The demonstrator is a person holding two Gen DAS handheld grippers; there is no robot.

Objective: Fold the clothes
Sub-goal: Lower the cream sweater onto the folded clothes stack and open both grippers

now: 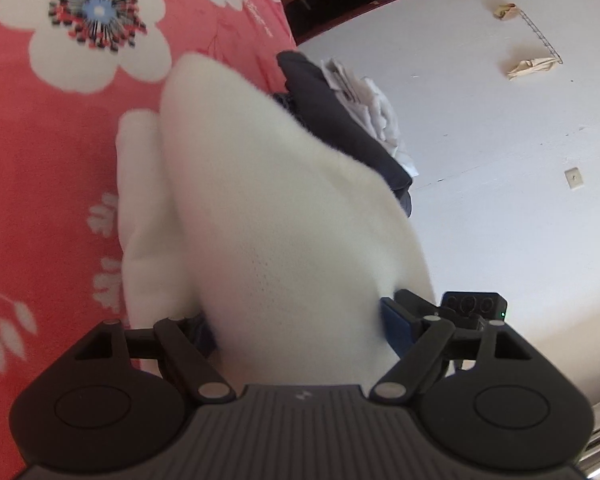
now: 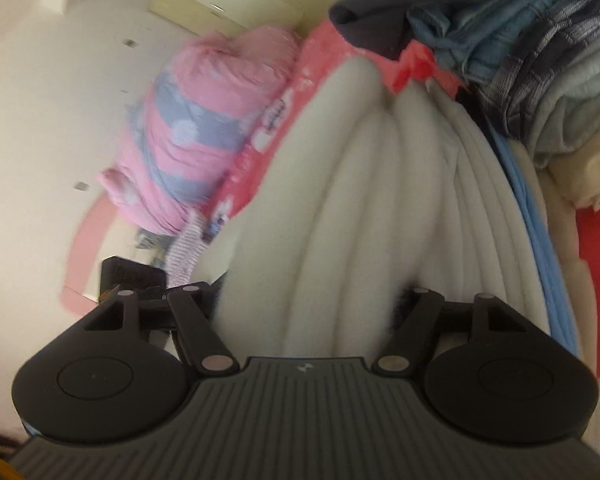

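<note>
A thick white knit sweater [image 1: 260, 200] lies bunched lengthwise on the red flowered bed cover [image 1: 40, 160]. Its near end fills the jaws of my left gripper [image 1: 296, 312], and the blue pad [image 1: 394, 322] presses against its side, so the left is shut on it. In the right wrist view the same sweater [image 2: 360, 200] runs away in long soft folds. My right gripper [image 2: 312, 296] stands wide around its near end. The folds lie loosely between the fingers, whose tips are hidden by the fabric.
A dark garment [image 1: 340, 120] and a crumpled white one [image 1: 372, 104] lie at the bed's edge, with pale floor [image 1: 500, 160] beyond. To the right sit a pile of clothes [image 2: 540, 60] and a light blue cloth [image 2: 540, 220]. A pink bundle [image 2: 204, 120] sits left.
</note>
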